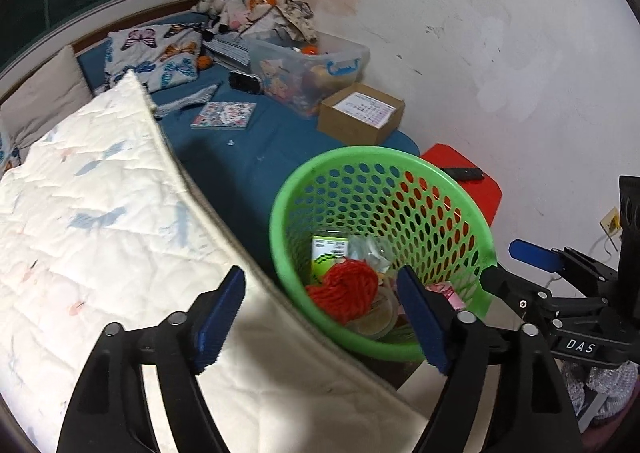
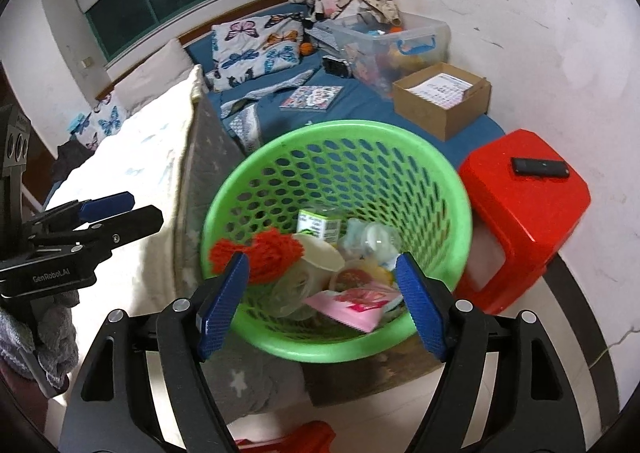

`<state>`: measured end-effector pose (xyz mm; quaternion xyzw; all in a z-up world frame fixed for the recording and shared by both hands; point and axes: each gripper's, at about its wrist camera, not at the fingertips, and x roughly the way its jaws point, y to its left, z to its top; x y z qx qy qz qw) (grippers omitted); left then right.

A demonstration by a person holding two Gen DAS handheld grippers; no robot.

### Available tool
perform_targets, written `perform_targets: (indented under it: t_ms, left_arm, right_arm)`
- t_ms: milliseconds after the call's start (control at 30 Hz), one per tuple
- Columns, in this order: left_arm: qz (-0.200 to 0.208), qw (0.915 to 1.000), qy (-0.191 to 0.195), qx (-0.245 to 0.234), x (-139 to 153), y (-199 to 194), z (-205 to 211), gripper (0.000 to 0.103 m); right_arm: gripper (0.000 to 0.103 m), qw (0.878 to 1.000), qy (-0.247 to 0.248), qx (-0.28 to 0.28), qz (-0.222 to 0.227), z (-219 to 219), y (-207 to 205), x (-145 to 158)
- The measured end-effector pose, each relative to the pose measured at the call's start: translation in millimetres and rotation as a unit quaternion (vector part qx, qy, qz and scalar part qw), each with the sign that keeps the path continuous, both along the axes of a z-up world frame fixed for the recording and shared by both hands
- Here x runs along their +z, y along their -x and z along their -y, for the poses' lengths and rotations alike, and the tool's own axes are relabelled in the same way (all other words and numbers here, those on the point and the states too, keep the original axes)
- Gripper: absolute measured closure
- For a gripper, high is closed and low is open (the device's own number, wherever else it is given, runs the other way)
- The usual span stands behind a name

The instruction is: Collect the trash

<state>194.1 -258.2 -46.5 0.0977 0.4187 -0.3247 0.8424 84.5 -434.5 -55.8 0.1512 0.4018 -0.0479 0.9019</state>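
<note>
A green perforated basket (image 2: 436, 173) stands on the floor beside the bed and also shows in the left wrist view (image 1: 288, 197). It holds trash: a red yarn bundle (image 2: 272, 253), a paper cup (image 2: 320, 257), a pink wrapper (image 2: 356, 303), a green-and-white carton (image 2: 318, 223) and clear plastic (image 2: 372, 239). My right gripper (image 2: 322, 277) is open and empty just above the basket's near rim. My left gripper (image 1: 320, 293) is open and empty over the mattress edge, left of the basket; in the right wrist view it appears at the left (image 2: 132, 209).
A white quilted mattress (image 1: 100, 213) lies to the left. A red stool (image 2: 524, 209) with a black remote (image 2: 540, 167) stands right of the basket. On the blue bed sheet (image 1: 248, 149) are a cardboard box (image 1: 360, 113), a clear toy bin (image 1: 312, 61), a book (image 1: 224, 115) and butterfly pillows.
</note>
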Motion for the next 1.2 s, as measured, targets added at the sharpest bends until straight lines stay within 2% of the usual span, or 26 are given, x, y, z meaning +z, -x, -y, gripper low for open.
perform_targets:
  t_ms: [367,600,833,1067,1200]
  left_arm:
    - [0.042,0.9977,-0.001,0.053,18.7,13.8,-56.8,0.019]
    - [0.041,0.9950,0.008,0.090,21.1,19.1,-94.8,0.015]
    - [0.064,0.9899,0.006,0.126,27.5,33.3,-132.4,0.009]
    - [0.068,0.9852,0.007,0.157,26.9,45.1,-170.8,0.009]
    - [0.071,0.9818,0.014,0.176,28.9,50.4,-189.3,0.009]
  right_arm:
    - [0.023,1.000,0.005,0.019,0.010,-32.1,0.6,8.8]
    - [0.021,0.999,0.008,0.037,0.011,-54.1,3.4,14.5]
    - [0.018,0.998,0.017,0.064,0.021,-87.3,1.9,22.7]
    - [0.017,0.995,0.026,0.093,0.022,-122.4,-0.5,25.5]
    - [0.010,0.994,0.030,0.101,0.024,-133.2,1.6,27.5]
